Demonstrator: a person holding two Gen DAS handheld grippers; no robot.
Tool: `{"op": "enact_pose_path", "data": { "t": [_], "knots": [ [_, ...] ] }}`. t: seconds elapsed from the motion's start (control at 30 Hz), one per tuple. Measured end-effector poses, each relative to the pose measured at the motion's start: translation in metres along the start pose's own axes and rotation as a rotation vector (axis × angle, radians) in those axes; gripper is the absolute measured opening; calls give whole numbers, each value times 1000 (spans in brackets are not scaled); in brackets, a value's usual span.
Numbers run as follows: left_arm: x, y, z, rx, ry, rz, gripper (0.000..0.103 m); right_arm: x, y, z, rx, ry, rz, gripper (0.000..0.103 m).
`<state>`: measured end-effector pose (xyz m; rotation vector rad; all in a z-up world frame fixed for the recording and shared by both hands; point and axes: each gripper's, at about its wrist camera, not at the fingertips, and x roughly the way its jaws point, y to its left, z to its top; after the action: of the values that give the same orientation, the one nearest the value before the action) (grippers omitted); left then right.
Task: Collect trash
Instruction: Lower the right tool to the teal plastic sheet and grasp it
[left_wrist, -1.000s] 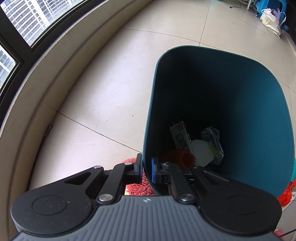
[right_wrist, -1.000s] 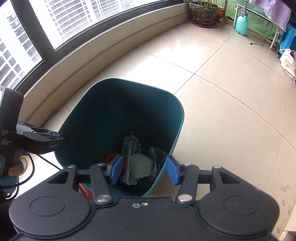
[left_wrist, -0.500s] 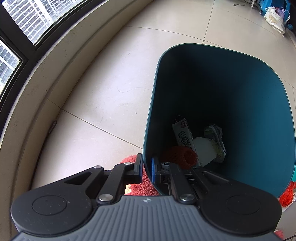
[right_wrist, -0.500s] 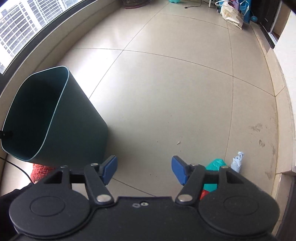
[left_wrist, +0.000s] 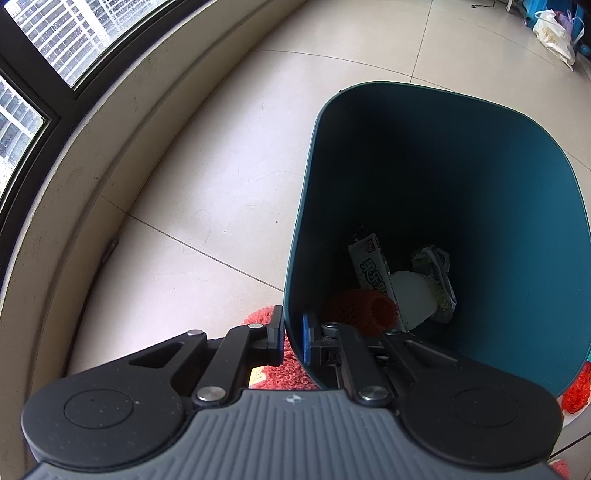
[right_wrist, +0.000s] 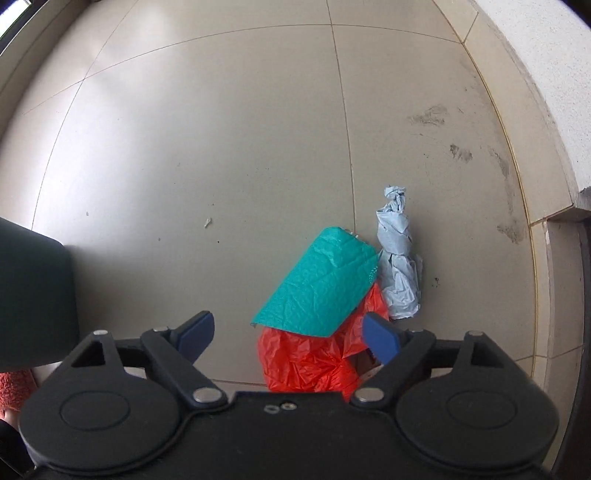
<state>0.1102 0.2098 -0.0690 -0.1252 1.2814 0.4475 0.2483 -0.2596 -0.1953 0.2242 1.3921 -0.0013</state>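
Left tongs (left_wrist: 293, 338) clamped on bin rim (left_wrist: 295, 258); right tongs (right_wrist: 288, 334) wide above floor trash (right_wrist: 317, 284).

Teal bin (left_wrist: 480, 206); teal, red, blue trash (right_wrist: 325, 280) heaped

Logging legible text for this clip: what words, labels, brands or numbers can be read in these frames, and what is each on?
White snack wrapper inside the teal bin: large dark printed characters, apparently Chinese, and a small red mark near its top; too blurred to read.
Crumpled wrapper beside it: print unreadable.
Left gripper, clamped on the bin wall: small emblem on its housing, no letters.
Right wrist view: no text on the teal sheet, red bag or pale blue paper.
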Motion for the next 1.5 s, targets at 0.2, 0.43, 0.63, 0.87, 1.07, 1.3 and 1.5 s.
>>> {"op": "enact_pose_path", "data": {
  "t": [0.2, 0.43, 0.63, 0.87, 1.07, 1.3, 1.5],
  "knots": [
    [0, 0, 0, 10, -4, 5, 9, 43, -13, 5, 124, 28, -7, 92],
    [1, -3, -2, 21, -10, 13, 9, 76, -7, 7, 130, 57, -73, 91],
    [1, -5, -3, 31, -14, 17, 9, 90, -6, 7, 119, 67, -122, 76],
    [0, -4, -3, 31, -16, 12, 9, 90, -8, 3, 97, 62, -154, 35],
    [0, -4, -3, 24, -15, 10, 9, 76, -4, 1, 48, 36, -157, 0],
    [0, -3, -2, 22, -12, 7, 9, 49, 1, 4, 63, 11, -151, 58],
    [-1, -3, -2, 24, -12, 11, 9, 65, -9, 7, 176, 36, -92, 76]
  ]
}}
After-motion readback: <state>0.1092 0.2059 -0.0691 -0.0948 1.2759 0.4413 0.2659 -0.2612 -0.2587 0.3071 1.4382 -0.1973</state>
